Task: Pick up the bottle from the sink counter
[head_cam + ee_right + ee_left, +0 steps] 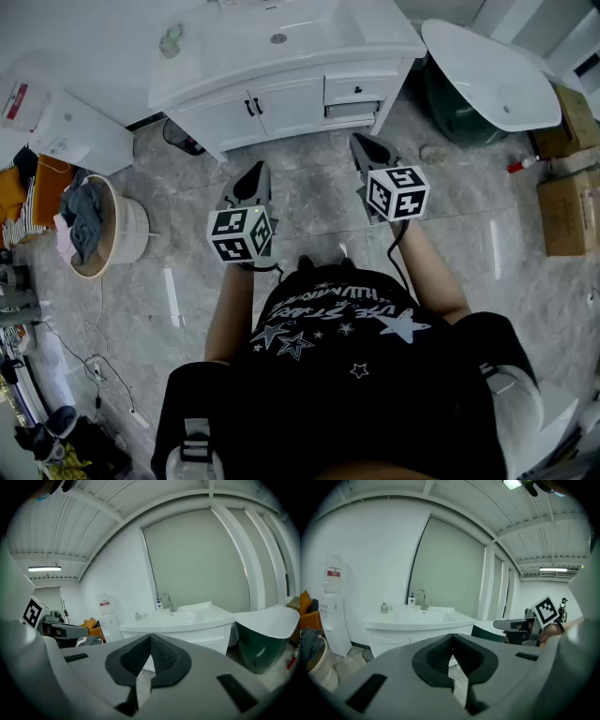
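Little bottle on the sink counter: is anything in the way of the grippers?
Nothing visible is. The left gripper and right gripper hang shut over the floor before the counter; the little bottle stands uncovered on it.

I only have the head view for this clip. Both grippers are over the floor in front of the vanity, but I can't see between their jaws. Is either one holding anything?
Observer: No. In its own view the left gripper has its jaws together with nothing between them.
Operator: And the right one?
Observer: The same. The right gripper is shut and empty.
Operator: I see one small greenish container on the counter. Is there any other bottle?
Observer: Yes. A white pump bottle stands just left of the faucet at the back of the counter, a spot your view crops at its top edge.
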Motion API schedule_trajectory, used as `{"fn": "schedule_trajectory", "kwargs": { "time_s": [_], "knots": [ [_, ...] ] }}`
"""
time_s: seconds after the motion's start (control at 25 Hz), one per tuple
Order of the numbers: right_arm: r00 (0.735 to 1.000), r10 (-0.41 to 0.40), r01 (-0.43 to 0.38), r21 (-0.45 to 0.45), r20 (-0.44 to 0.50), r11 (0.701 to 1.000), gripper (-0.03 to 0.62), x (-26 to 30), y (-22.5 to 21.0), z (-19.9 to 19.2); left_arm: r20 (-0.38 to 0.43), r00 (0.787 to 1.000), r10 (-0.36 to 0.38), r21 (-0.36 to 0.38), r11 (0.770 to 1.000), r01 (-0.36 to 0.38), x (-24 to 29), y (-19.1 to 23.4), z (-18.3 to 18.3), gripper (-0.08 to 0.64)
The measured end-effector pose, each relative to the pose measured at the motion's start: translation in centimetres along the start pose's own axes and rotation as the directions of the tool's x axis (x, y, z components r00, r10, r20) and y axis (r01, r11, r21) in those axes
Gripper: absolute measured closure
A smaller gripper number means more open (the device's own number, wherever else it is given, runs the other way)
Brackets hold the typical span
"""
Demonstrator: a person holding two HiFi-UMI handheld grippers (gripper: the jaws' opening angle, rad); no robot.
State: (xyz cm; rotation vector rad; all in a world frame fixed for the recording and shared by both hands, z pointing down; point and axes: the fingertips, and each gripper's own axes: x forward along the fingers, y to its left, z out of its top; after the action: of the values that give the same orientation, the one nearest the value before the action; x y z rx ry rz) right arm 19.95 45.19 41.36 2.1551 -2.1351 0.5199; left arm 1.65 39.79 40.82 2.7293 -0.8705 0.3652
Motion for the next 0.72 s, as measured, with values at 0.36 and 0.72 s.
{"fn": "schedule_trajectory", "kwargs": {
  "time_s": [0.36, 0.72],
  "knots": [
    [1.0, 0.001, -0.001, 0.003, -0.006, 1.0, 0.586, 1.2, 0.2, 0.0, -0.009, 1.0, -0.025, -0.001, 1.0, 0.025, 1.3, 0.5, 0.2, 0.552],
    [1.0, -0.029, 0.029, 0.016, -0.009, 0.999, 0.586, 1.7, 0.0, -0.1, -0.019, 0.999, -0.046, -0.008, 0.999, 0.046, 1.6, 1.5, -0.2, 0.552]
  ]
}}
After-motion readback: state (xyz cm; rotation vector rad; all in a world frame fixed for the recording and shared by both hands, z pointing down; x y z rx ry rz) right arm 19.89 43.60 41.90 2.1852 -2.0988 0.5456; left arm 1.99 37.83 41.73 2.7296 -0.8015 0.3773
